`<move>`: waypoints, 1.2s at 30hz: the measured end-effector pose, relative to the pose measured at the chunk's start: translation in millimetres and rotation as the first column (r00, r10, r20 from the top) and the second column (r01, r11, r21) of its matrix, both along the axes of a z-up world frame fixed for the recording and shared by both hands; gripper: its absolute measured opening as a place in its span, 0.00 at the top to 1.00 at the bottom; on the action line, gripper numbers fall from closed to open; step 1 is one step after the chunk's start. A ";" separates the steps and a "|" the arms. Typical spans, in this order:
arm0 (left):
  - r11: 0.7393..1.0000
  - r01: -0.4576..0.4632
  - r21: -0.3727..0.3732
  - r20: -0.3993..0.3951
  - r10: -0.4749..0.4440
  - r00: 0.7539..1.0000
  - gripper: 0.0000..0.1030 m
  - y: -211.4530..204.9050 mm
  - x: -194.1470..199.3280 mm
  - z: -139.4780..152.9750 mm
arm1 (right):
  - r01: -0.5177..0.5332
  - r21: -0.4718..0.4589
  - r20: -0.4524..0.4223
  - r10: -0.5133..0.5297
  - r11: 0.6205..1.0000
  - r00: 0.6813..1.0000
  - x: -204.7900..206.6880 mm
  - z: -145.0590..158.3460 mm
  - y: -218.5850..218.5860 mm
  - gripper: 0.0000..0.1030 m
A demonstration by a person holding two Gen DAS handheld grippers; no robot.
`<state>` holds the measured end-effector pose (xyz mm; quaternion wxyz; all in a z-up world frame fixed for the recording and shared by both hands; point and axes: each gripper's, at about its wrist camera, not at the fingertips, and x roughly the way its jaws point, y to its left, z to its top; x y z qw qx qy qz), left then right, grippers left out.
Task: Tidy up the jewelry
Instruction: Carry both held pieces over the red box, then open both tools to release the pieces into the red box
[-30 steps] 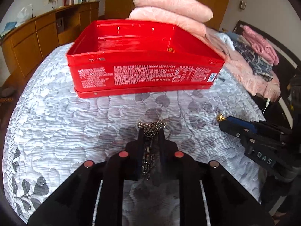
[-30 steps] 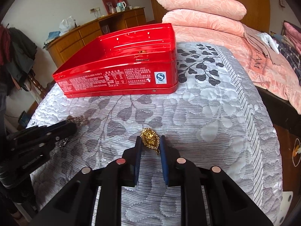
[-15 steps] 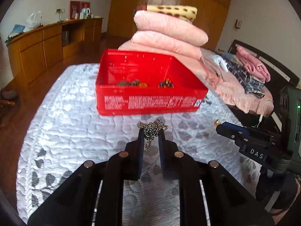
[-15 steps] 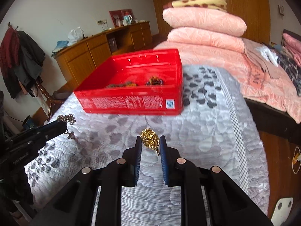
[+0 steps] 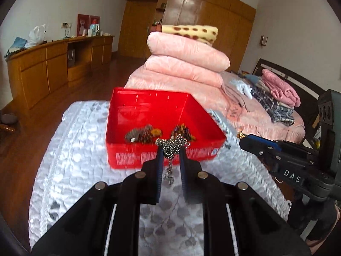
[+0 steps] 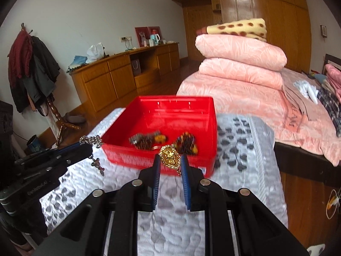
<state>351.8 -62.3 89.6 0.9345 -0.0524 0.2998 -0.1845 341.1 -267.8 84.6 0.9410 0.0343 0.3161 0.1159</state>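
Note:
A red box [image 5: 162, 160] [image 6: 191, 111] stands on the white quilted bed and holds several pieces of jewelry [image 5: 140, 134] [image 6: 147, 139]. My left gripper [image 5: 170, 149] is shut on a silver bead chain [image 5: 171, 145], held above the bed just short of the box's near wall; the chain's pendant [image 6: 97, 163] dangles below it. My right gripper [image 6: 170, 160] is shut on a gold pendant [image 6: 169, 156], also raised just before the box, to the right of the left gripper [image 6: 85, 147].
Folded pink quilts [image 5: 187, 59] [image 6: 240, 64] are stacked behind the box. Clothes [image 5: 277, 98] lie on the bed at right. A wooden cabinet [image 6: 119, 79] lines the left wall, with a coat stand [image 6: 32, 70] beside it.
Both grippers have risen and tilted, so I look down into the box. Each still holds its piece.

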 end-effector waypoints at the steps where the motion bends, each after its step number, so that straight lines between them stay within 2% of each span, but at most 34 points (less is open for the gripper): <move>1: 1.000 0.000 0.000 0.006 0.000 1.000 0.87 -0.8 3.1 2.9 | -0.002 0.002 0.008 0.002 1.000 1.000 4.6 3.7 0.4 0.82; 6: 1.000 -0.001 -0.001 0.038 0.001 0.999 0.87 -6.0 29.5 18.5 | -0.017 0.016 0.024 0.017 1.000 1.000 27.9 14.0 4.4 0.82; 11: 1.000 0.000 0.006 0.022 0.000 1.000 0.87 -13.8 68.4 19.3 | -0.016 0.025 0.012 0.015 1.000 1.000 58.8 14.6 6.7 0.82; 20: 0.999 -0.026 0.032 -0.043 0.027 0.999 0.87 -16.2 126.1 -8.0 | 0.013 0.044 -0.064 -0.010 0.999 0.998 118.1 -14.6 1.6 0.82; 26: 0.997 -0.039 0.062 -0.087 0.044 0.995 0.87 -17.5 153.2 -26.9 | 0.025 0.040 -0.109 -0.021 0.999 0.994 135.7 -35.0 0.8 0.81; 28: 0.996 -0.044 0.075 -0.097 0.051 0.994 0.87 -17.6 159.9 -33.1 | 0.029 0.034 -0.119 -0.025 0.999 0.993 139.0 -39.9 1.2 0.77; 29: 0.996 -0.044 0.076 -0.105 0.052 0.993 0.86 -17.5 163.1 -35.5 | 0.033 0.031 -0.122 -0.029 0.999 0.992 139.9 -42.1 0.8 0.61; 30: 0.996 -0.043 0.074 -0.113 0.051 0.992 0.85 -16.9 165.0 -37.7 | 0.037 0.030 -0.120 -0.033 0.999 0.992 141.5 -42.8 -1.0 0.56; 32: 0.996 -0.043 0.073 -0.127 0.052 0.991 0.79 -15.5 168.1 -42.1 | 0.049 0.026 -0.109 -0.046 0.998 0.993 140.4 -42.2 -2.2 0.56; 34: 0.996 -0.049 0.073 -0.115 0.057 0.992 0.59 -13.7 167.9 -41.3 | 0.054 0.029 -0.102 -0.051 0.998 0.994 138.7 -40.7 -3.9 0.56; 36: 0.995 -0.058 0.077 -0.097 0.065 0.993 0.59 -10.9 164.9 -38.8 | 0.058 0.031 -0.094 -0.055 0.998 0.994 136.3 -38.8 -5.4 0.56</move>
